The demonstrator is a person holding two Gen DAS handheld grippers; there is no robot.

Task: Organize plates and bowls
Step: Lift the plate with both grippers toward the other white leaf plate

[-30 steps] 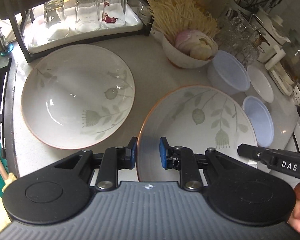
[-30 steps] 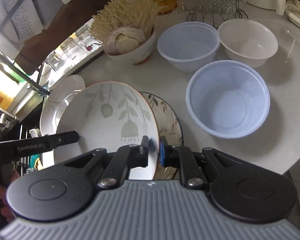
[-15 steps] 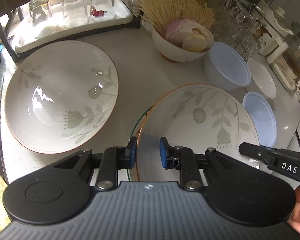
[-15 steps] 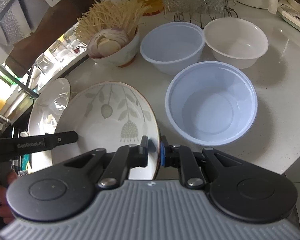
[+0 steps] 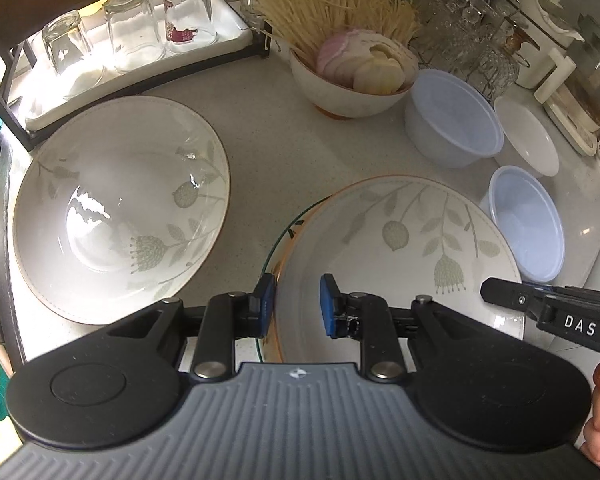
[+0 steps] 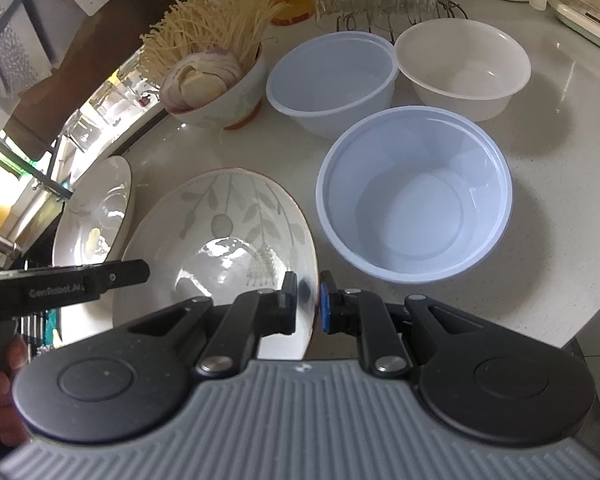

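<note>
Both hands are on the same leaf-pattern plate (image 5: 400, 252) right now, and I'd guess the step is carrying it over to stack on the matching plate (image 5: 120, 208) sitting further left on the tabletop (image 5: 260, 136). To do it well, keep both grips level with each other so the plate doesn't twist, lift clear of the glass-rimmed dish (image 5: 278, 236) peeking out underneath, then lower it centred onto the other plate and only let go once it's seated. The right gripper (image 6: 308, 300) is clenched tight on the plate's right rim, one finger inside the bowl of the plate and one outside. The left gripper (image 5: 296, 304) straddles the left rim: the outer pad looks to be against the edge, but the inner pad stands a bit off the surface, so honestly I can't say from this angle whether it's really pinching or just loosely cradling. If it's loose, the right side is doing all the work, so squeeze up before moving. The blue plastic bowl (image 6: 414, 196) sits just beside the plate on the right, so swing away from it, not into it.
</note>
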